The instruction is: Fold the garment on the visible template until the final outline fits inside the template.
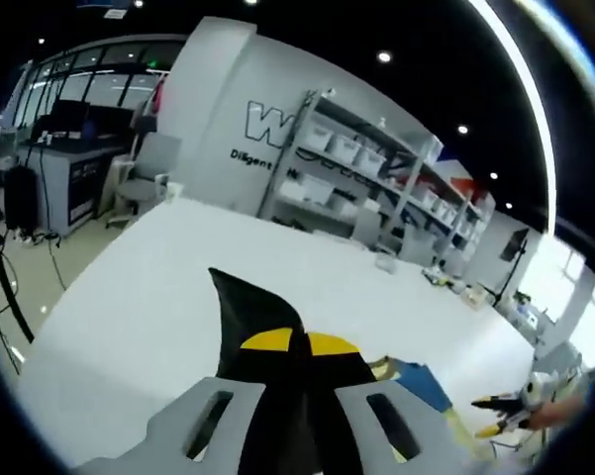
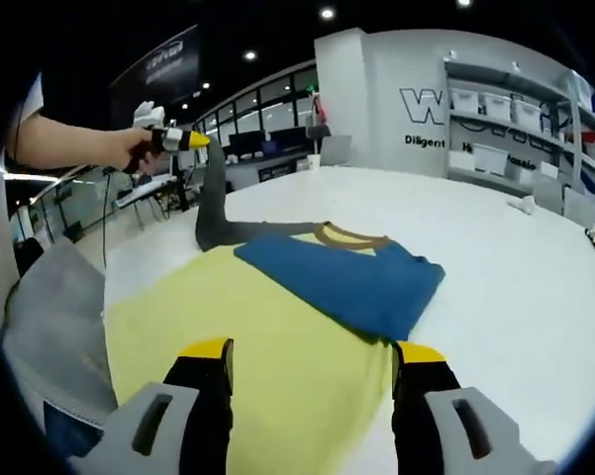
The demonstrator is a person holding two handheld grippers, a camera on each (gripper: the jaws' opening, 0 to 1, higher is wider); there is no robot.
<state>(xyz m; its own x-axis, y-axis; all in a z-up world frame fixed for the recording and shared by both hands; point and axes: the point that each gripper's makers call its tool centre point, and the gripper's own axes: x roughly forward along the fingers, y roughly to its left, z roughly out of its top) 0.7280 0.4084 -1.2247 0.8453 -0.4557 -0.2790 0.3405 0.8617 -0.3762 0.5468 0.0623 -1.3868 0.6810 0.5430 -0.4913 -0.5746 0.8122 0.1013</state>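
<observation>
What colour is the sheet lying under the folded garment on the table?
Pale yellow. The sheet lies under the blue garment, clearest in the right gripper view.

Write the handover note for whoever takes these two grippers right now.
Left gripper: shut on the dark sleeve, lifted above the white table.
Right gripper: open, empty, hovering over the yellow template.
Garment: blue, bunched on the template's far side, collar visible, sleeve stretched up towards the left gripper.
Done: body partly folded.
Left: lay the sleeve in over the body, then likely fold again until the outline sits inside the template.
</observation>
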